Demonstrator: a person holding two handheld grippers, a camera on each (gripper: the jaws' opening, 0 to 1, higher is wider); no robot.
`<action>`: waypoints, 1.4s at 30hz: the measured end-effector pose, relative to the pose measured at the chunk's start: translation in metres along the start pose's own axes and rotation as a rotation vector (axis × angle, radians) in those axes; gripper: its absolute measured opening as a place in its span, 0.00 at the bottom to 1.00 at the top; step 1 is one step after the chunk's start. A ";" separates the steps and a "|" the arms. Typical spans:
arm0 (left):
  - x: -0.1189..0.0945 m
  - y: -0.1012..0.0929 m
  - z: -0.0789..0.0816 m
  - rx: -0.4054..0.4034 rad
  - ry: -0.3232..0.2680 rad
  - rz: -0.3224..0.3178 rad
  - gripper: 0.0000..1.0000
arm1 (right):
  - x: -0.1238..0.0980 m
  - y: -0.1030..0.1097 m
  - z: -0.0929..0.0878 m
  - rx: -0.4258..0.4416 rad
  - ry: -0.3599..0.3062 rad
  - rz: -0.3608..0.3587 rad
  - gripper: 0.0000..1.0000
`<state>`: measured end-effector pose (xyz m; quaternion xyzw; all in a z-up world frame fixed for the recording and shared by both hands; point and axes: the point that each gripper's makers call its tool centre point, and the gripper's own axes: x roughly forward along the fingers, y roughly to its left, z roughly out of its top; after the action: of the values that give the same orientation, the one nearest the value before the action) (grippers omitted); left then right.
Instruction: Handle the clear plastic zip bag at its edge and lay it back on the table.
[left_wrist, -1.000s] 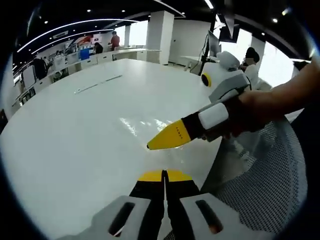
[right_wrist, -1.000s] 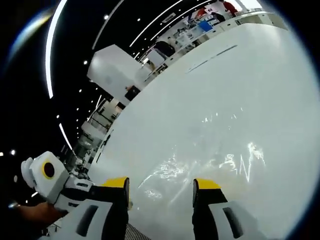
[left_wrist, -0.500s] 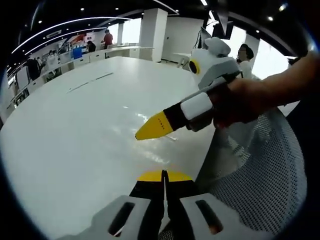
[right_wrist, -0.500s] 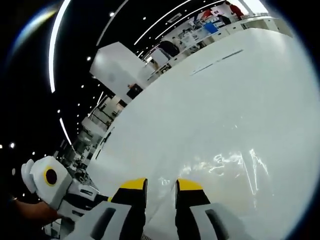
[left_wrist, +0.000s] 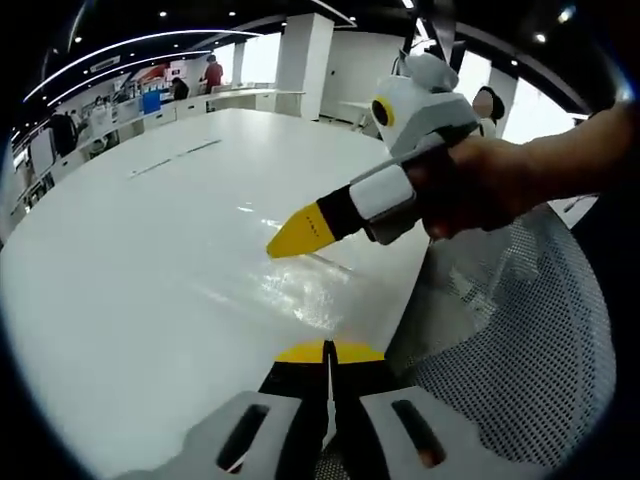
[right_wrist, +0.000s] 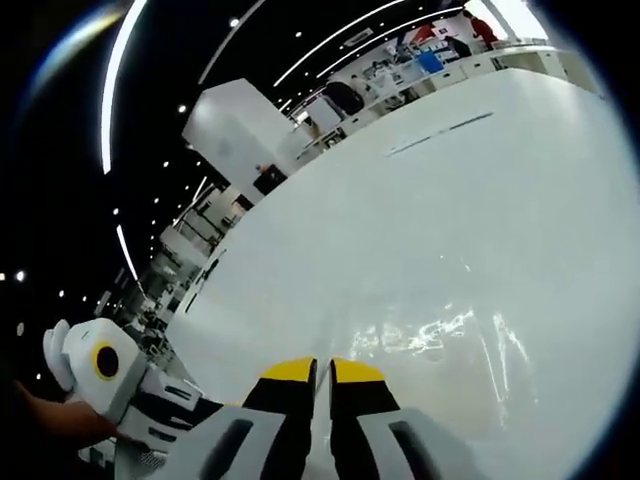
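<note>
Left gripper view: left gripper (left_wrist: 327, 350) jaws pressed together at the table (left_wrist: 120, 270) near edge. Bag (left_wrist: 300, 290) lies flat just ahead, w/ right gripper (left_wrist: 275, 245) tip at its far edge.

Right gripper view: right gripper (right_wrist: 321, 368) jaws nearly shut, prob. pinching bag (right_wrist: 430, 335) edge; contact can't be confirmed. Bag stretches ahead-right.

The left gripper with yellow-tipped black jaws on a grey body (left_wrist: 327, 352) is seen with its jaws pressed together, no gap visible between the tips. The right gripper of the same yellow, black and grey build (right_wrist: 320, 370) is seen with its jaws nearly together, a thin slit left between them. In the left gripper view, the right gripper (left_wrist: 297, 234) is gripped around its body by the person's right hand (left_wrist: 480, 190), with the forearm extended to the right. In the right gripper view, the left gripper's grey body (right_wrist: 130, 395) is seen at lower left.
</note>
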<state>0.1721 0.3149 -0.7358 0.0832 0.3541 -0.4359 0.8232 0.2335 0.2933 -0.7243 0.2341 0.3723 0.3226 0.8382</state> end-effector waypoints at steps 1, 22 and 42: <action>0.000 0.000 0.000 0.000 0.001 0.001 0.00 | 0.000 0.000 0.000 -0.004 0.003 -0.001 0.00; -0.001 0.001 0.010 0.016 -0.026 -0.007 0.05 | -0.005 0.002 0.006 -0.042 -0.004 -0.020 0.00; -0.017 0.036 0.034 0.064 -0.076 0.041 0.17 | -0.013 0.006 0.012 -0.165 0.031 -0.024 0.00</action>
<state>0.2109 0.3326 -0.7055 0.0999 0.3068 -0.4329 0.8417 0.2341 0.2863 -0.7075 0.1547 0.3603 0.3457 0.8525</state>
